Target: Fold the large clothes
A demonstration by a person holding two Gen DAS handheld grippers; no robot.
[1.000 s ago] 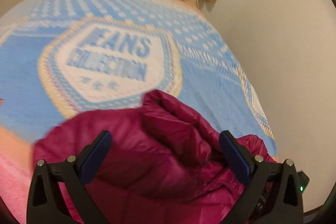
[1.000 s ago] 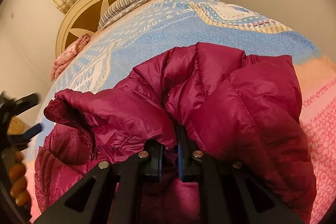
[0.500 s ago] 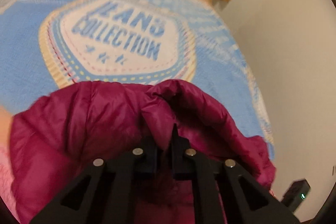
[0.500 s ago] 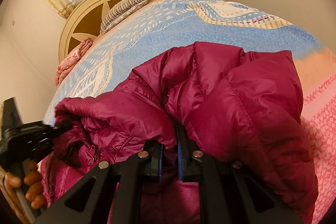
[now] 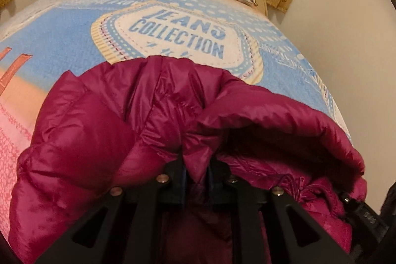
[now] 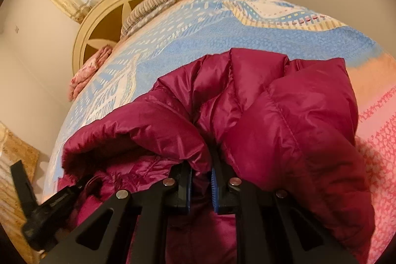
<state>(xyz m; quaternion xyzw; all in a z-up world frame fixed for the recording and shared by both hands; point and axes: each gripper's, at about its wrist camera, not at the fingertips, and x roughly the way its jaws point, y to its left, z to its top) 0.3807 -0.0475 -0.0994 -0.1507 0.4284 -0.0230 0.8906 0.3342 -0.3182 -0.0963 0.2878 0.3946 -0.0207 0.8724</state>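
Jacket [image 5: 104, 130] folds hiding pad tips, both jaws seemingly pinching its fabric

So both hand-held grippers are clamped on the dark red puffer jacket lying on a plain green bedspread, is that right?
Not quite: the bedspread isn't plain green. It is light blue with a white JEANS COLLECTION badge, plus pink and orange areas, as the left wrist view shows. The rest holds: the left hand-held gripper and the right hand-held gripper are both clamped on the dark red puffer jacket.
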